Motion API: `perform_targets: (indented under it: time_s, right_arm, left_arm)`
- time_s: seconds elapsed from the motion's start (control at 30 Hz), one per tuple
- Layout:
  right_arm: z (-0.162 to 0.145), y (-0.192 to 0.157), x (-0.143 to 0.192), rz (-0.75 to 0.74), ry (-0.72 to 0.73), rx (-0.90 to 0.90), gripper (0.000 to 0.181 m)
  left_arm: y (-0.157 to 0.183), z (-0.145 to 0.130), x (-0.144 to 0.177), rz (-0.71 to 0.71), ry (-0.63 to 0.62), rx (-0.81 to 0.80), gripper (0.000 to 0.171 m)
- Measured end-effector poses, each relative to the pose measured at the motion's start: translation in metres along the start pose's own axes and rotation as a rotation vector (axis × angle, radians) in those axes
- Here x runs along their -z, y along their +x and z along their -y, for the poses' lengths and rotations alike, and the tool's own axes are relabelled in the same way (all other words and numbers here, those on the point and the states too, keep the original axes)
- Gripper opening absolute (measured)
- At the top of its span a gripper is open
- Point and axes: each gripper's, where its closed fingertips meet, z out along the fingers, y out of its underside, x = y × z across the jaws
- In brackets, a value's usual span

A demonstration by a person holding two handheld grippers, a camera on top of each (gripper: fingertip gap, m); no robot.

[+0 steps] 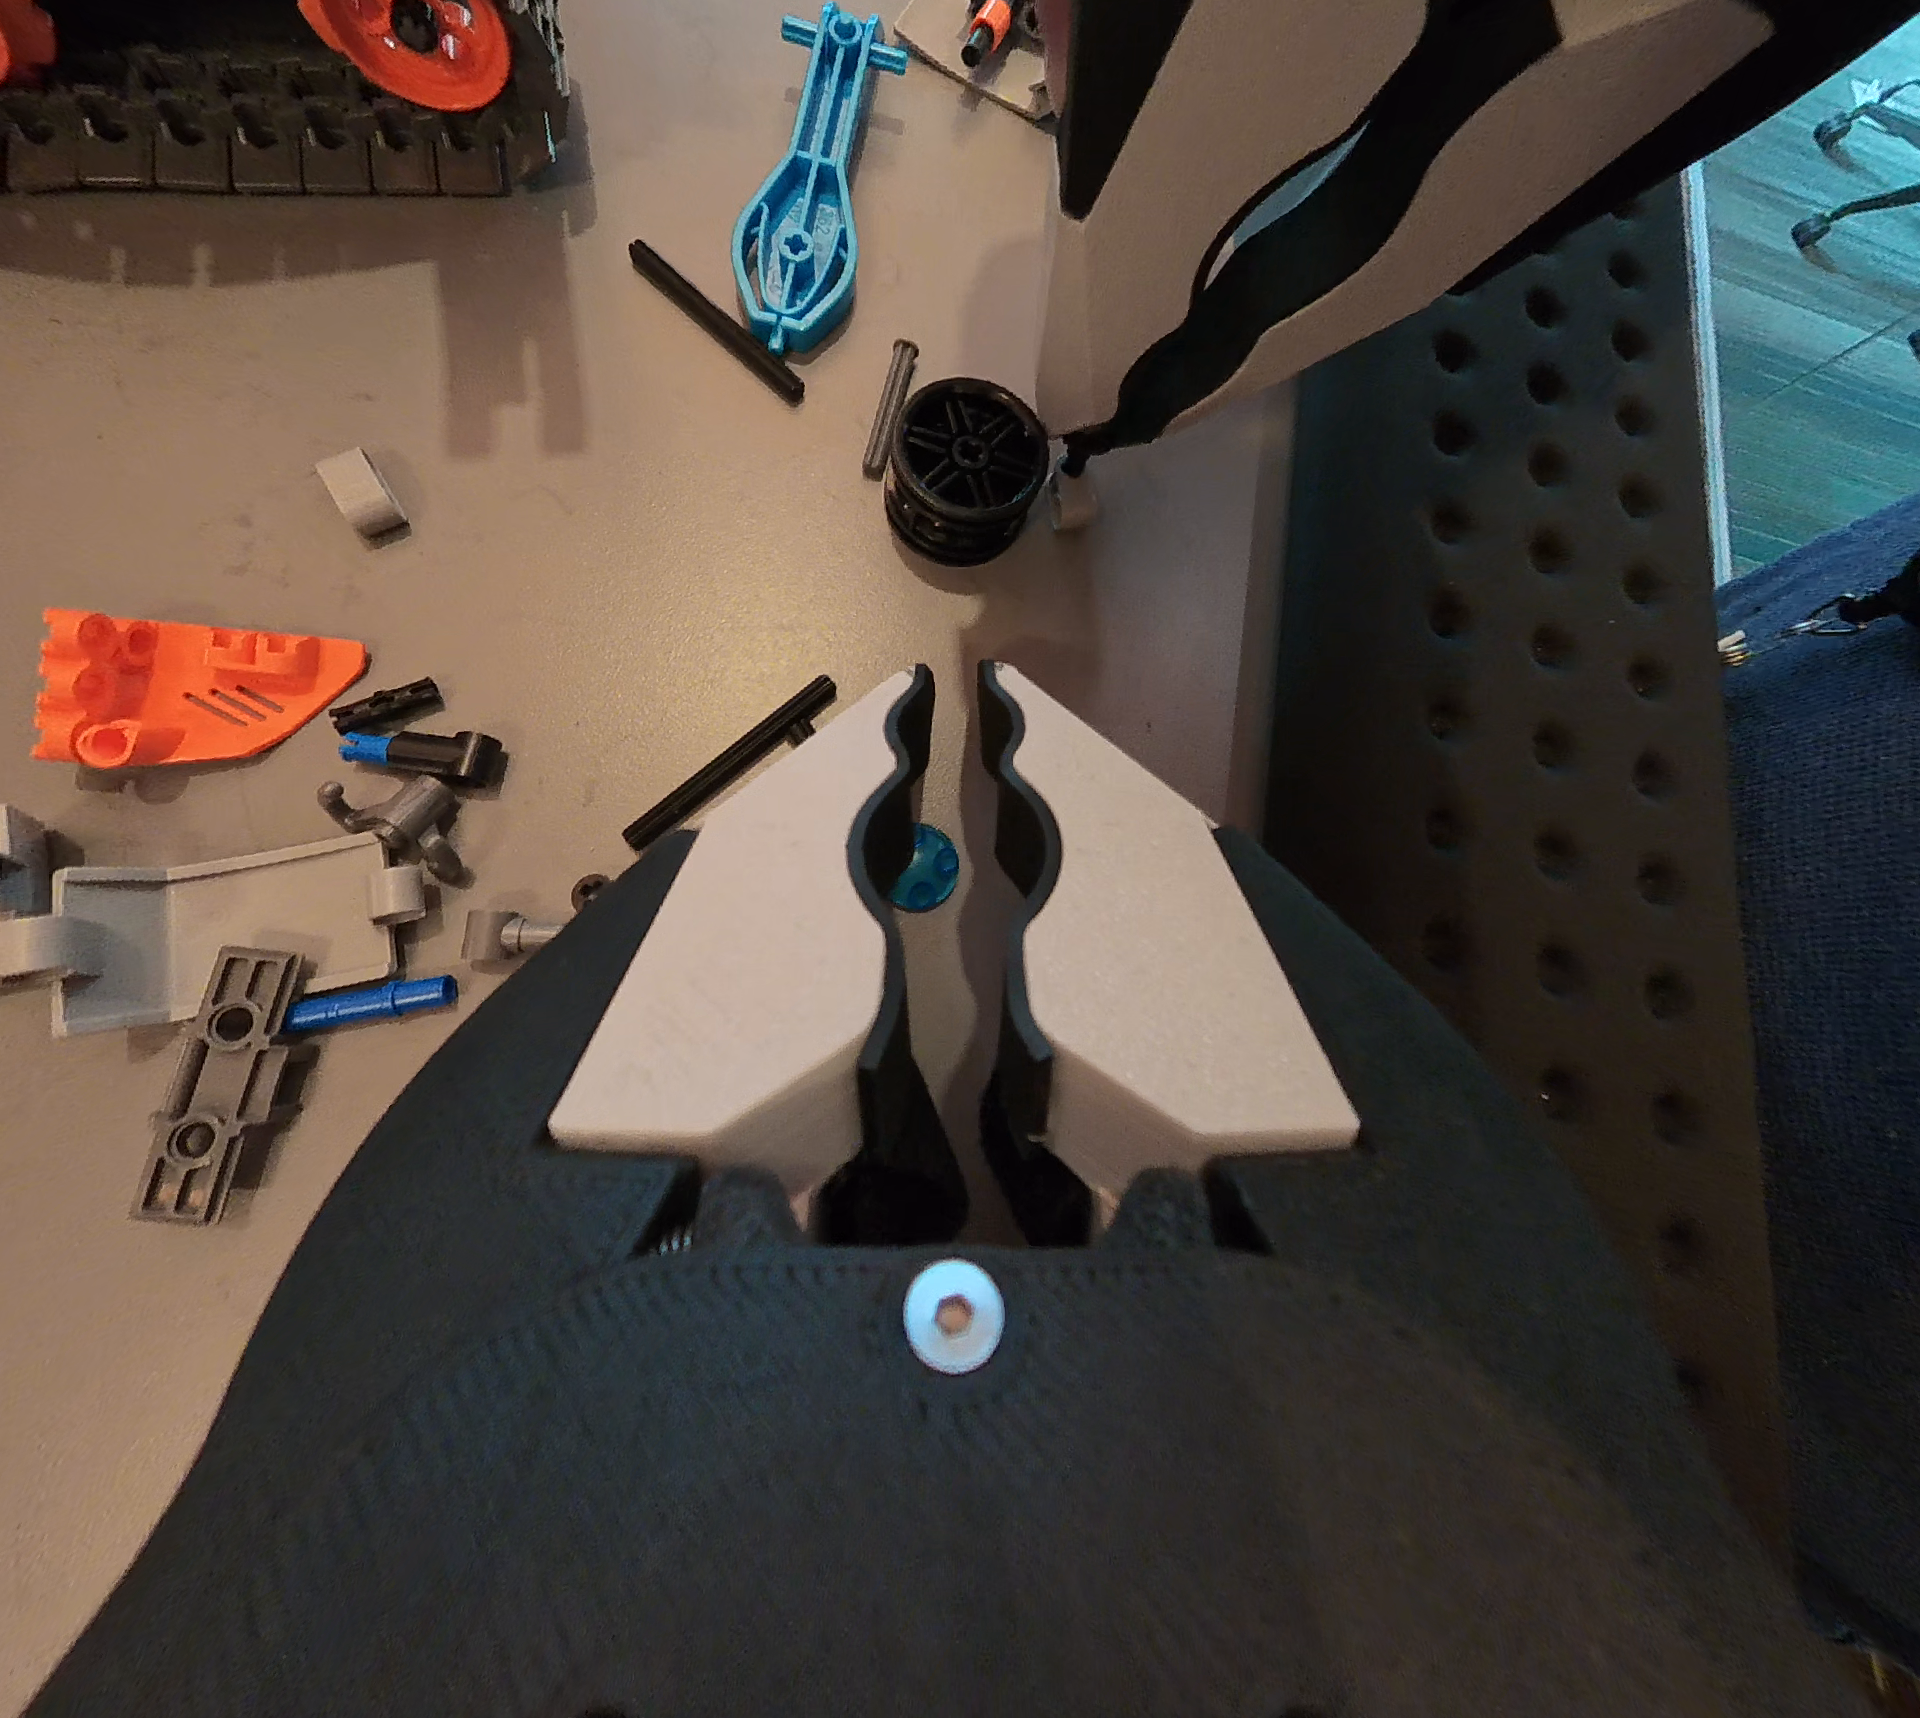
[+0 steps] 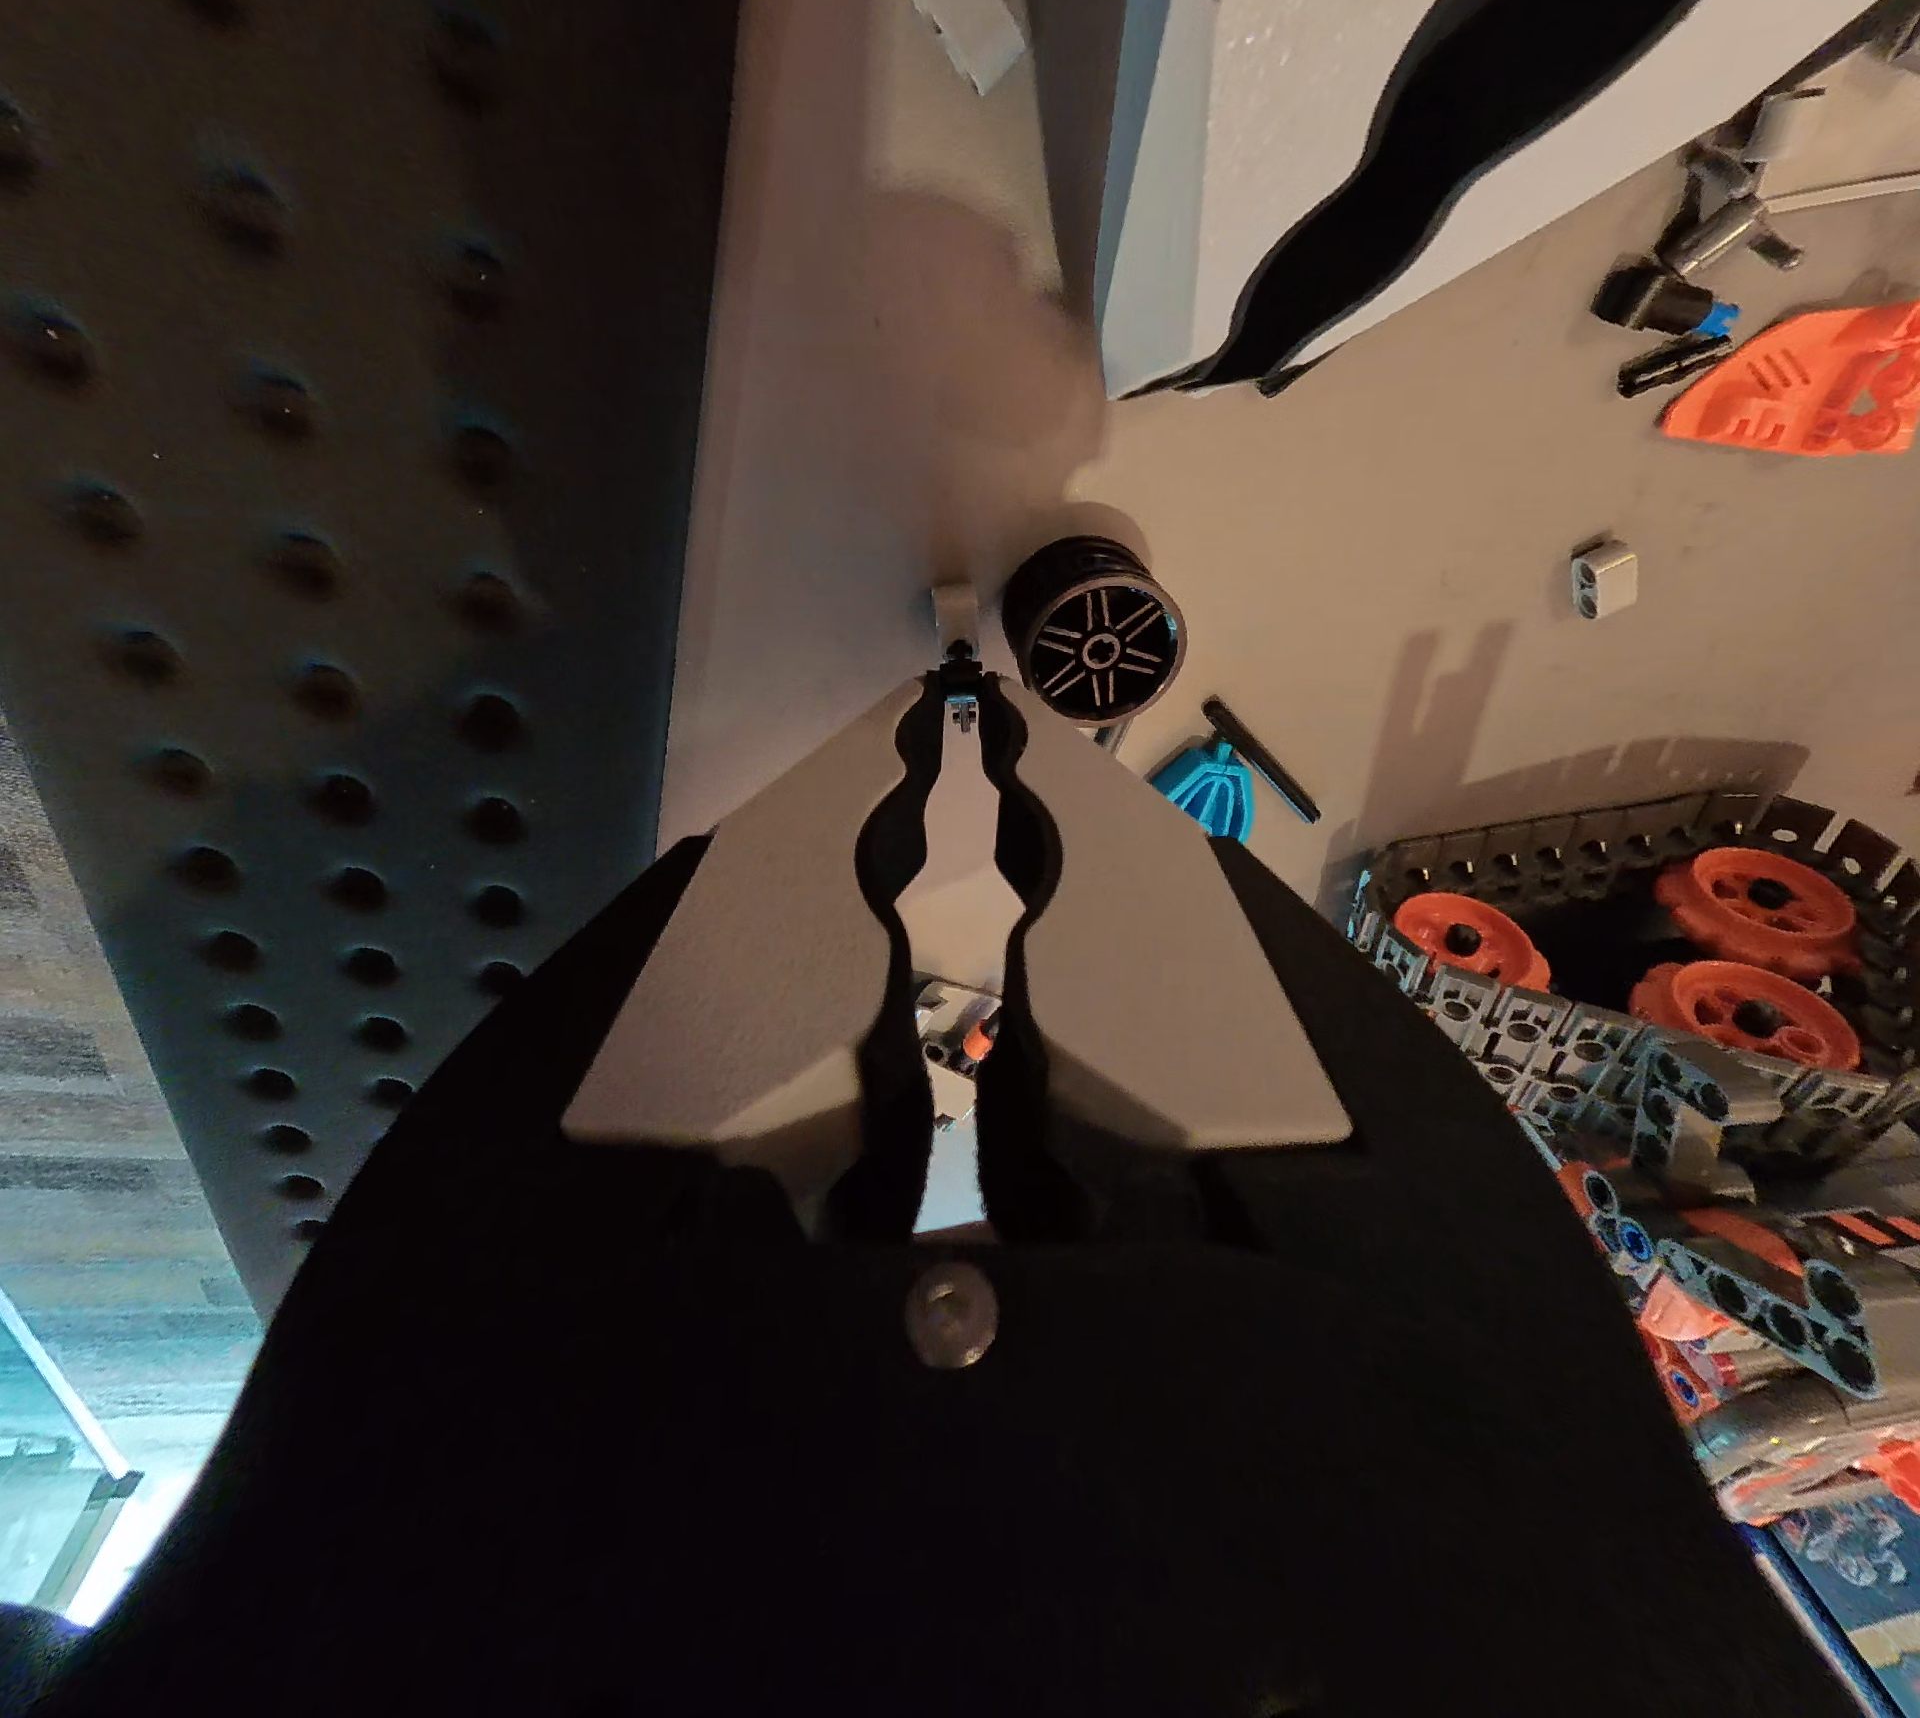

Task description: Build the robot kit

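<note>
My right gripper (image 2: 961,694) is shut on a small black pin (image 2: 960,671) at its very tips. It holds the pin just above a small light-grey piece (image 2: 954,604) on the grey table, next to a black spoked wheel (image 2: 1097,629). In the left wrist view it comes in from the top right (image 1: 1075,455) beside the wheel (image 1: 964,468). My left gripper (image 1: 956,681) hovers nearer the table's front, jaws a narrow gap apart and empty. A small blue round piece (image 1: 925,868) lies on the table below that gap. The left gripper shows large at the top of the right wrist view (image 2: 1195,390).
A tracked model with orange wheels (image 1: 395,6) stands at the far left. Loose parts lie about: a blue lever tool (image 1: 805,182), black axles (image 1: 717,323), an orange panel (image 1: 187,692), a grey panel (image 1: 229,920), a grey brick (image 1: 358,492). A dark perforated strip (image 1: 1507,733) borders the table's right. Spacing between my two grippers at the tips: around 6 cm. My left gripper's tips are some 11 cm from the grey brick (image 1: 358,492). It is also in sight in the right wrist view (image 2: 1616,577).
</note>
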Motion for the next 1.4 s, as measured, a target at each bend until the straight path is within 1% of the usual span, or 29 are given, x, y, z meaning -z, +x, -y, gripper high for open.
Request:
perform_targets:
  time_s: [0.17,0.77,0.93,1.0,1.1,1.2,1.27,1.33,1.4]
  right_arm:
    - [0.0,0.0,0.0,0.005,0.018,0.0,0.004]
    - [0.005,0.0,-0.004,-0.04,-0.077,0.137,0.003]
    - [0.006,0.0,-0.004,-0.043,-0.068,0.13,0.003]
    - [0.008,0.0,-0.004,-0.004,0.0,0.082,0.004]
    - [0.01,-0.001,0.001,0.063,0.162,-0.042,0.004]
    - [0.016,0.002,0.016,0.13,0.378,-0.159,0.004]
    - [0.018,0.005,0.023,0.146,0.475,-0.211,0.004]
    - [0.019,0.006,0.028,0.156,0.54,-0.253,0.004]
    - [0.016,0.007,0.029,0.147,0.565,-0.28,0.004]
  left_arm:
    - [0.0,0.0,0.0,-0.002,0.0,0.004,0.006]
    - [-0.005,-0.003,-0.003,0.009,-0.016,0.021,0.005]
    - [-0.005,-0.003,-0.003,0.008,-0.016,0.025,0.005]
    - [-0.006,-0.003,-0.003,0.012,-0.016,0.024,0.006]
    - [-0.008,0.0,0.002,0.018,0.014,0.032,0.009]
    - [-0.007,0.006,0.008,0.005,0.059,0.035,0.012]
    - [-0.003,0.013,0.012,-0.016,0.098,0.025,0.014]
    - [0.004,0.02,0.014,-0.052,0.136,0.012,0.015]
    - [0.013,0.026,0.016,-0.1,0.17,-0.004,0.017]
